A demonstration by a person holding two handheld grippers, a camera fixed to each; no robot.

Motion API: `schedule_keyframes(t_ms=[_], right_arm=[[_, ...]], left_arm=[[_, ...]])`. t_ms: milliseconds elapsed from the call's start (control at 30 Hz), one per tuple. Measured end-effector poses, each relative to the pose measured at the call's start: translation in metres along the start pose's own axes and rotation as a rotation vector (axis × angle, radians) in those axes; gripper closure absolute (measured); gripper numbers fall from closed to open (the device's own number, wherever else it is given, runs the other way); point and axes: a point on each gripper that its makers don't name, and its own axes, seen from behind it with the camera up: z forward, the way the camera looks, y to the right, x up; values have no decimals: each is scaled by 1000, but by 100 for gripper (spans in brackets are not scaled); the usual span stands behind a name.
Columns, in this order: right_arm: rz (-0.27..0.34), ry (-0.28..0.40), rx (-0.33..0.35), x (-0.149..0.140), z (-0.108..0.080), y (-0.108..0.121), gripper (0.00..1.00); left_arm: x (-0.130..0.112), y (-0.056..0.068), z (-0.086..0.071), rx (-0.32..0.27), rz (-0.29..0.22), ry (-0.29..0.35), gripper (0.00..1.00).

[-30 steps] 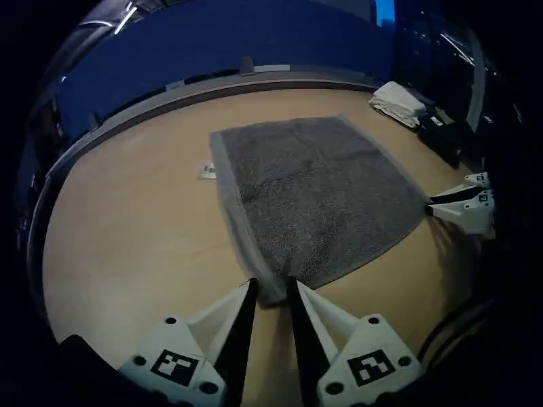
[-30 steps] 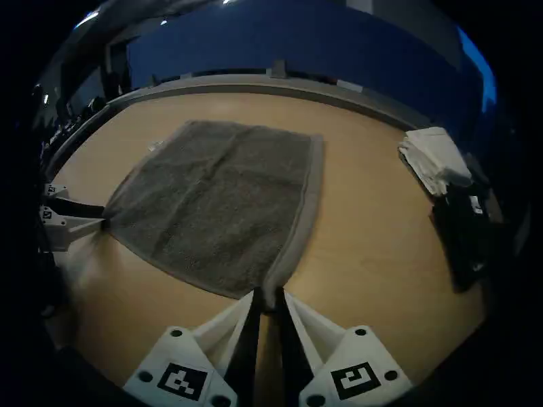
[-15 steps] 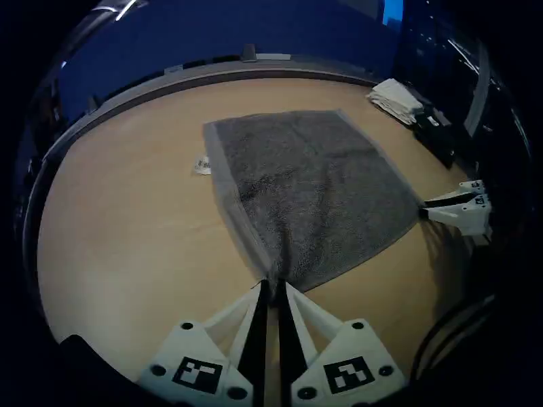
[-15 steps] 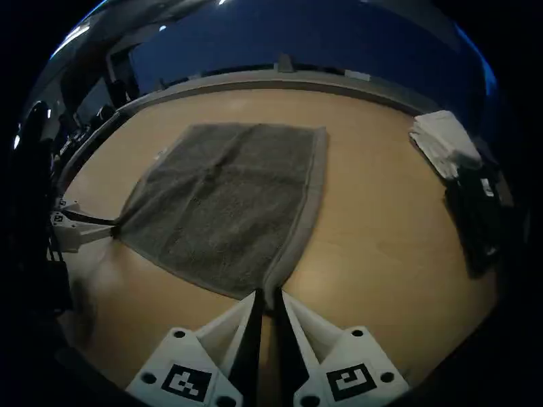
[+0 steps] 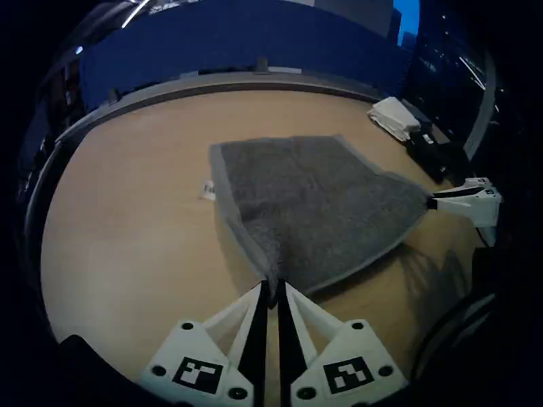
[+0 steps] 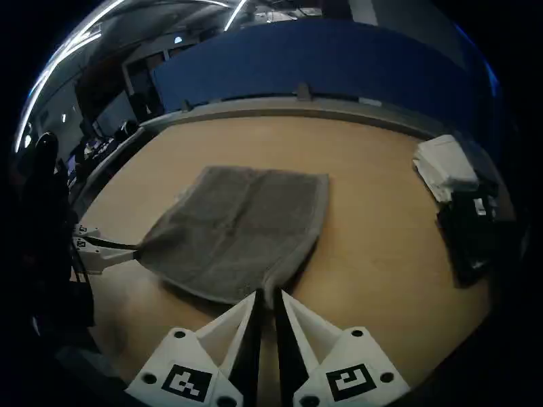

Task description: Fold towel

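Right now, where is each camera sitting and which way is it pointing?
Left gripper view: on the left claw, above the table, looking forward across the grey towel whose corner it pinches; right claw at far right.
Right gripper view: on the right claw, looking across the towel from its other near corner; left claw at far left.
Shared: towel, table, both claws, folded white cloth.

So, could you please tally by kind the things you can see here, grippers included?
grey towel: 1
folded white cloth pile: 1
small white tag: 1
black equipment cluster: 1
grippers, left gripper and right gripper: 2
Total: 6
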Motion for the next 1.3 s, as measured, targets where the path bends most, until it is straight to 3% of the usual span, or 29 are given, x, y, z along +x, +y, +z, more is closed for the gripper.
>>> schedule_keyframes(t_ms=[300,500,700,900,1100,1300], right_arm=[[38,72,32,29,-29,-8,88],[80,99,64,33,-51,-18,88],[156,126,82,54,-63,-19,88],[207,110,62,74,-40,-6,88],[242,83,20,90,0,12,88],[302,26,-32,89,45,32,88]], left_arm=[[53,4,-38,9,2,102,91],[57,9,-60,19,-5,122,91],[65,3,-59,34,-19,133,91],[83,-9,-29,50,-62,110,91],[107,-23,19,67,-86,97,90],[113,-37,68,83,-74,32,90]])
